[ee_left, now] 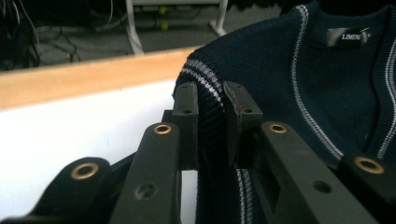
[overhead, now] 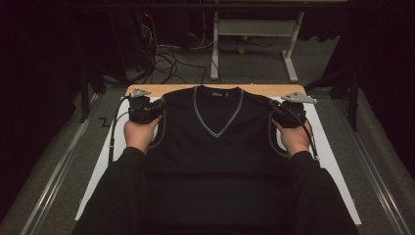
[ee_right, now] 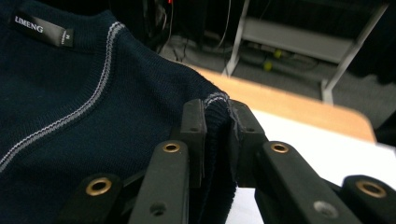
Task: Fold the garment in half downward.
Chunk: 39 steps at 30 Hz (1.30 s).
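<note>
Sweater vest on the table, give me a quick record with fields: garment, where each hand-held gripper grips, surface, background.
garment: navy V-neck sweater vest, grey trim, front up
left hand-held gripper: shut on the ribbed armhole edge at one shoulder
right hand-held gripper: shut on the armhole edge at the other shoulder
surface: white table with a wooden far edge
background: cables on the floor

Both grippers' fingers [ee_left: 187, 100] clamped, raised.

The sweater vest [overhead: 215, 147] was dark navy with grey-striped trim; the counter [overhead: 325, 142] was white, its far edge tan wood.
</note>
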Each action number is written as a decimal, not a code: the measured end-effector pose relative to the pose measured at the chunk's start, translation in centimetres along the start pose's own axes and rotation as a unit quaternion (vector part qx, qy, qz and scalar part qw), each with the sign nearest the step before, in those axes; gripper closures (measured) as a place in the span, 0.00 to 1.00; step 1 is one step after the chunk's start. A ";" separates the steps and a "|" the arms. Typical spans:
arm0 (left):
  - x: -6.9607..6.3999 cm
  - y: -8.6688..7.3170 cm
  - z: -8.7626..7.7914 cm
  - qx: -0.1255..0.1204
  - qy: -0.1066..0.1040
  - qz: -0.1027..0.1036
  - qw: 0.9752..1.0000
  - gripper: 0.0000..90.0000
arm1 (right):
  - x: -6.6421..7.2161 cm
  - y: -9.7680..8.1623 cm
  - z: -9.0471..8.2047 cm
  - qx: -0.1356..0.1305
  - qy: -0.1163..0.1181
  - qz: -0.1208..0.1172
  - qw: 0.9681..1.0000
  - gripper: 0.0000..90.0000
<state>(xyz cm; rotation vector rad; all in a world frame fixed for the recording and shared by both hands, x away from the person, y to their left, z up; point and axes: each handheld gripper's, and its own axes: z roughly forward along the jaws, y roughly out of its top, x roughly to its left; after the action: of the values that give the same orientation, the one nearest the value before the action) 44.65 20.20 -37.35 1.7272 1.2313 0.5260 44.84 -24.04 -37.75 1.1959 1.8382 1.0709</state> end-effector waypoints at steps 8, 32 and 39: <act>0.3 1.6 -1.1 -0.031 0.005 -0.003 0.999 0.81 | 0.0 2.6 -1.1 -0.043 -0.009 -0.001 0.999 0.88; -0.8 -5.5 -4.5 -0.006 -0.068 0.002 0.998 0.81 | 1.0 -3.6 -5.6 -0.039 0.067 -0.015 0.997 0.88; -1.9 -8.1 -7.2 -0.009 -0.091 0.010 0.996 0.81 | 1.9 -5.8 -8.3 -0.048 0.080 -0.036 0.995 0.88</act>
<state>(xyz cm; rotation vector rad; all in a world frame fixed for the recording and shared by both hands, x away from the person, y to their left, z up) 34.34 22.22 -40.53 1.7323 1.0776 0.3809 34.83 -25.82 -39.64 1.0055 1.9114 1.2299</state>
